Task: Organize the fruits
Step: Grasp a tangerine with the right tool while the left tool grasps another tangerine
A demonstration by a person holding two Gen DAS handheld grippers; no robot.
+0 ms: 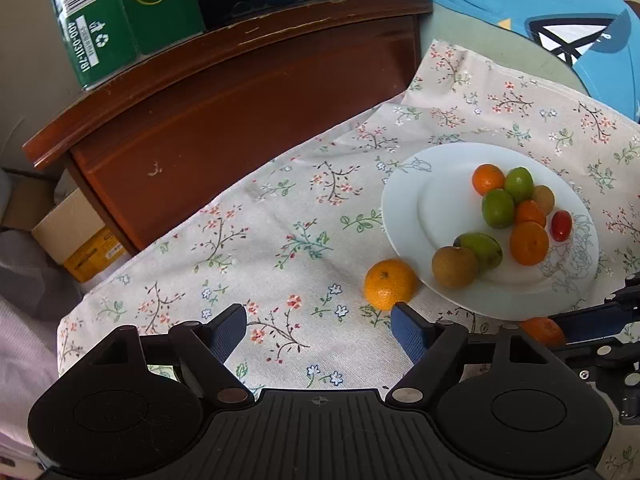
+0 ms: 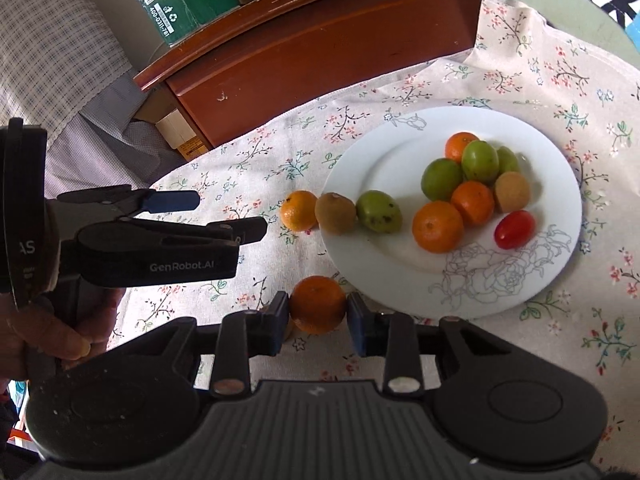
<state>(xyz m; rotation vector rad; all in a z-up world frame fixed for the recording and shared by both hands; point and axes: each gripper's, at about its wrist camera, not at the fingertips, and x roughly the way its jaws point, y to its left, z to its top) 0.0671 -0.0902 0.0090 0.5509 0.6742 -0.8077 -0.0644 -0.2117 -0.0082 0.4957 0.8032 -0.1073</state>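
A white plate on the floral cloth holds several fruits: mandarins, green fruits, kiwis and a red cherry tomato. A kiwi and a green fruit sit at its left rim. One mandarin lies on the cloth beside the plate, just past the right fingertip of my left gripper, which stands open and empty. My right gripper is shut on another mandarin in front of the plate's near rim.
A brown wooden cabinet stands behind the cloth, with a green box on top. Cardboard boxes sit on the floor at the left. A blue cushion lies at the back right. A hand grips the left gripper's handle.
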